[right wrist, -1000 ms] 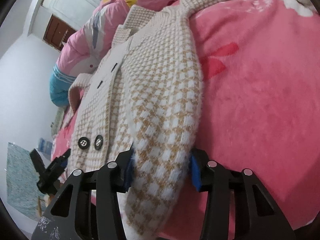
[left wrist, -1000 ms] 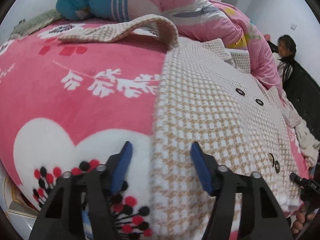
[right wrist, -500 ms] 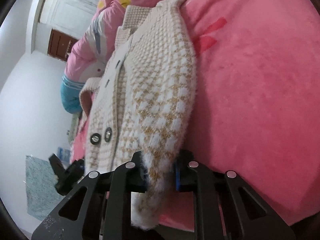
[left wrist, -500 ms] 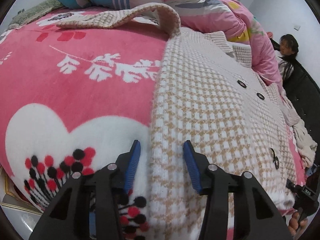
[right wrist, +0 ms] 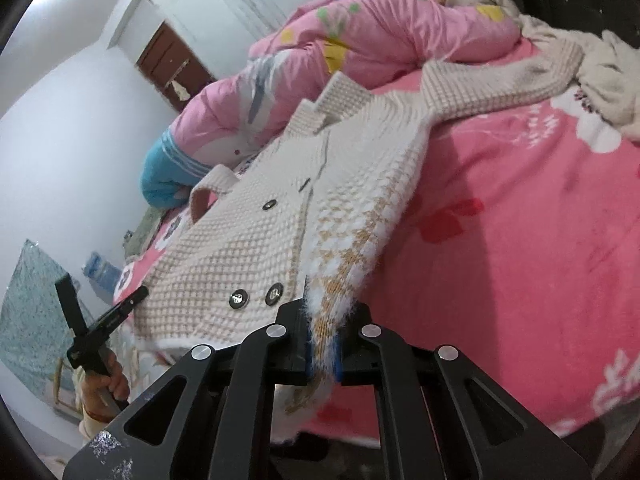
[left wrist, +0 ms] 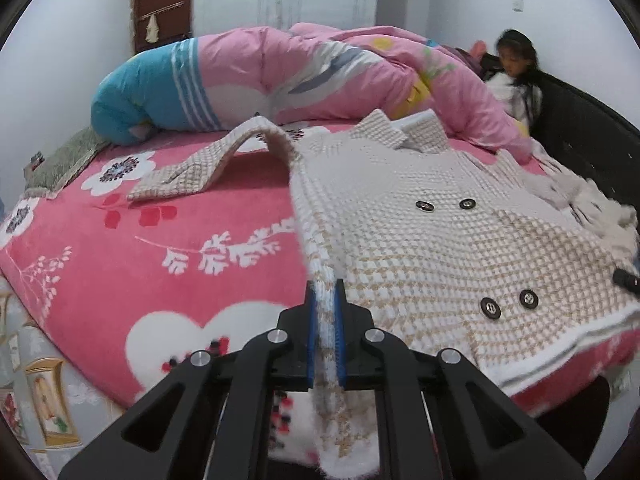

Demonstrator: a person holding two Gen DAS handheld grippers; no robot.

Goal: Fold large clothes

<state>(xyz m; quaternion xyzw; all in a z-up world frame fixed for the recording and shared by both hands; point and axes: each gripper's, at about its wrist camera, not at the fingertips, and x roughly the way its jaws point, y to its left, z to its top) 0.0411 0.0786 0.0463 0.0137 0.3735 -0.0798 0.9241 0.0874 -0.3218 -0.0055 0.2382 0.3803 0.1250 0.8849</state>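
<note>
On the pink blanket (left wrist: 120, 240), left gripper (left wrist: 325, 312) and right gripper (right wrist: 323, 344) each pinch the cardigan (left wrist: 420, 232) hem corners.

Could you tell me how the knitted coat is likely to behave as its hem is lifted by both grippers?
The coat will probably sag between the left gripper and the right gripper, since its hem already droops below both sets of shut pads. The thick knit and buttons suggest some weight. Its sleeve will likely trail across the blanket.
</note>
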